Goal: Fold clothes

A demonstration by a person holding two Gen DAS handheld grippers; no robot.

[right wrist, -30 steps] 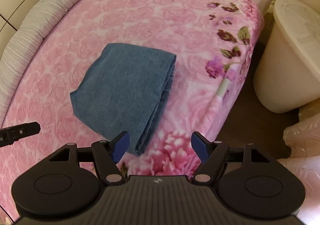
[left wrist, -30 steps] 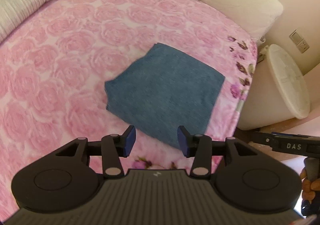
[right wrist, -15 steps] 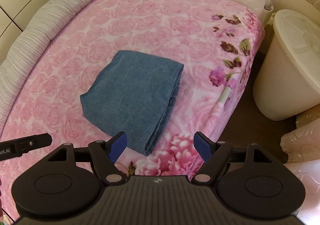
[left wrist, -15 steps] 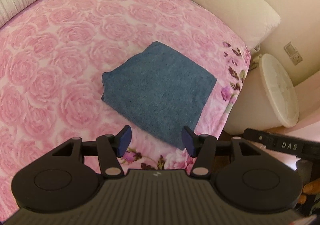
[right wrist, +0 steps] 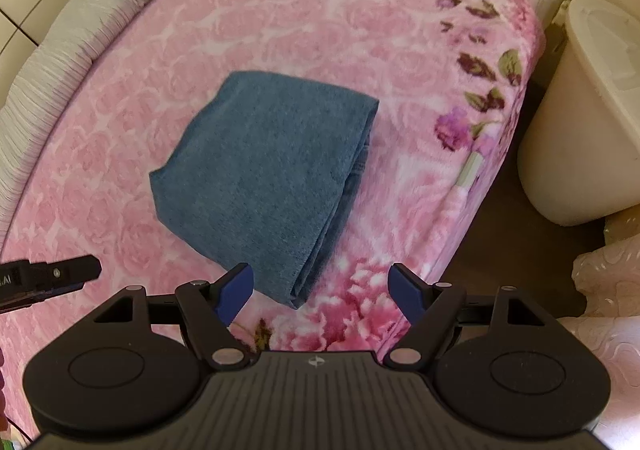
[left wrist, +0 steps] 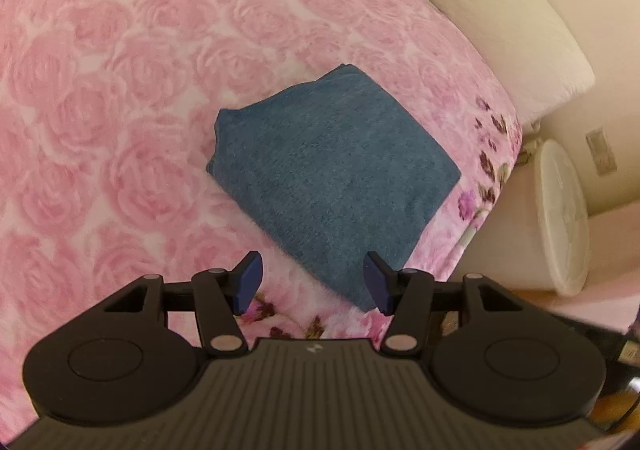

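- With blue folded cloth (right wrist: pixel 268 174) lying flat on pink bed (right wrist: pixel 304 22): both empty, left hand-held gripper (left wrist: pixel 312 282) half open, right hand-held gripper (right wrist: pixel 320 292) wide.
- Advisable: descend squarely, pinch all layers at near corner.

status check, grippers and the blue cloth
Left gripper open, empty. Right gripper open, empty. Folded blue terry cloth flat on pink rose-print blanket, untouched. Nothing in the way.
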